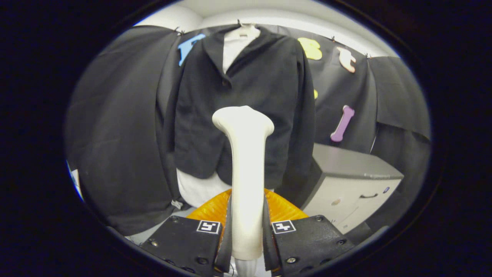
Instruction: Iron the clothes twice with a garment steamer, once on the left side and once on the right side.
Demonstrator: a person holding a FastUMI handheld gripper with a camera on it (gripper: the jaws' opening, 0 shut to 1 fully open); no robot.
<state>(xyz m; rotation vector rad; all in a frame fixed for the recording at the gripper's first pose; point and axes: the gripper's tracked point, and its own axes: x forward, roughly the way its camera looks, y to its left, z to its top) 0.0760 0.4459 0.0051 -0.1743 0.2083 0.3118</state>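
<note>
Gripper [246, 234] fingers clamped on the upright cream garment steamer [246, 169], its head at 12 o'clock before a black jacket [250, 104] hanging over a white shirt [196, 188]. Orange object [280, 209] beneath; grey cabinet [353, 181] at 3 o'clock.

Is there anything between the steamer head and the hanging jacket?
Nothing in the gripper view: the white steamer, clamped between the gripper fingers, rises in front of the black jacket with nothing between them. Whether they touch is unclear.
</note>
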